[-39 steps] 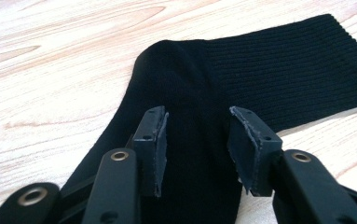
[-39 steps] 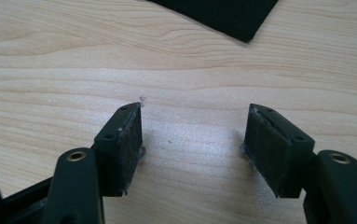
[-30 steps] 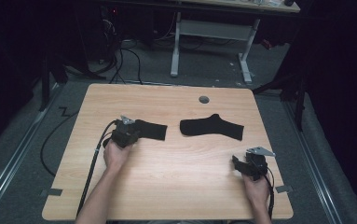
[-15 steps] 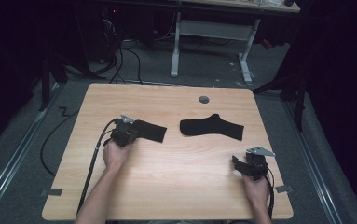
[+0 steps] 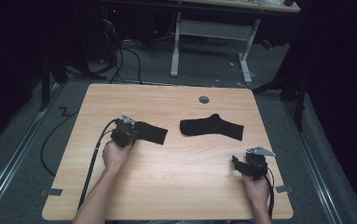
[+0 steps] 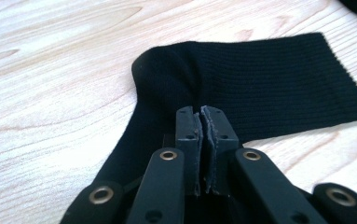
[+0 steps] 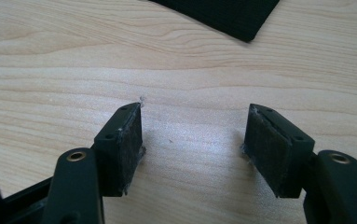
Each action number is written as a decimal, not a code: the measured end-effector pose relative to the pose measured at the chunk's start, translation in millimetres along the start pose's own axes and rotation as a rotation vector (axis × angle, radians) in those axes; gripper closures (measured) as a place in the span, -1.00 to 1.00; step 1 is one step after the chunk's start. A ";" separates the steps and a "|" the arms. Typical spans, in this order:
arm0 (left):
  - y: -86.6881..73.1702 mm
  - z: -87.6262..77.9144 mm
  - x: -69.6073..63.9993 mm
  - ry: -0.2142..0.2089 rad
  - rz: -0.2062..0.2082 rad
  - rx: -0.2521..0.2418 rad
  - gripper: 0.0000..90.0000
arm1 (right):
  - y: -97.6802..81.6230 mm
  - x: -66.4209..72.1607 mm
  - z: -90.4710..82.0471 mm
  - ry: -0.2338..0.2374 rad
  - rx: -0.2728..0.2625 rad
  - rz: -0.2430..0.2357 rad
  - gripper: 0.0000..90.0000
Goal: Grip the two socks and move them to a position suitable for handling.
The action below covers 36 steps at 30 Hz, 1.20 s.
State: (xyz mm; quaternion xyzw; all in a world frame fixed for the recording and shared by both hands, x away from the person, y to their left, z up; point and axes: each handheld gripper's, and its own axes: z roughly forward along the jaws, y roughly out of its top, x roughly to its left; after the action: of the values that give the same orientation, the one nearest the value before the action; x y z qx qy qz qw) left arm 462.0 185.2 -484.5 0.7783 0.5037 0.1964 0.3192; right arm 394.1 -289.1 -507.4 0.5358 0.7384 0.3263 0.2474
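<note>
Now the left gripper has just closed, pinching the black ribbed fabric sock near its heel, ready for lifting off the pale wooden table, while the right gripper rests unclenched beside the second black sock.

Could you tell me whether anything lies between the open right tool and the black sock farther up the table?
Nothing visible does: bare wooden table separates the right tool from the black ribbed sock.

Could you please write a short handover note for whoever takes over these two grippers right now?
Left gripper: jaws have just been closing and now pinch the near sock by its edge, near the heel; the sock lies flat on the table.
Right gripper: open, holding nothing, over bare wood at the table's right front.
Far sock: lies untouched mid-table, right of the near one.
Done: first sock gripped.
Left: probably lift it and bring the two socks together.
</note>
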 end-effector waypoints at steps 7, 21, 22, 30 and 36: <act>3.5 -13.5 -4.9 -0.034 0.006 -0.031 0.92 | 0.1 0.0 -0.2 0.000 0.002 0.000 -0.17; 10.9 -46.2 -21.5 -0.128 0.018 -0.120 0.94 | 0.1 0.0 -0.1 0.000 0.002 0.000 -0.17; 12.3 -50.7 -24.0 -0.146 0.009 -0.138 0.94 | 0.0 0.0 0.0 0.000 0.000 0.000 -0.17; 14.4 -62.7 -33.3 -0.170 0.019 -0.167 0.94 | 0.1 0.0 -0.2 0.000 0.002 0.000 -0.17; 22.1 -71.5 -47.6 -0.191 0.052 -0.194 0.94 | 0.1 0.0 -0.1 0.000 0.002 0.000 -0.17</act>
State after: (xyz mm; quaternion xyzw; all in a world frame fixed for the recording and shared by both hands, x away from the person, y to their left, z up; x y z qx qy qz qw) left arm 412.0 156.9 -417.1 0.7717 0.4294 0.1774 0.4344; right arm 394.0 -289.1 -507.3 0.5359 0.7387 0.3257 0.2470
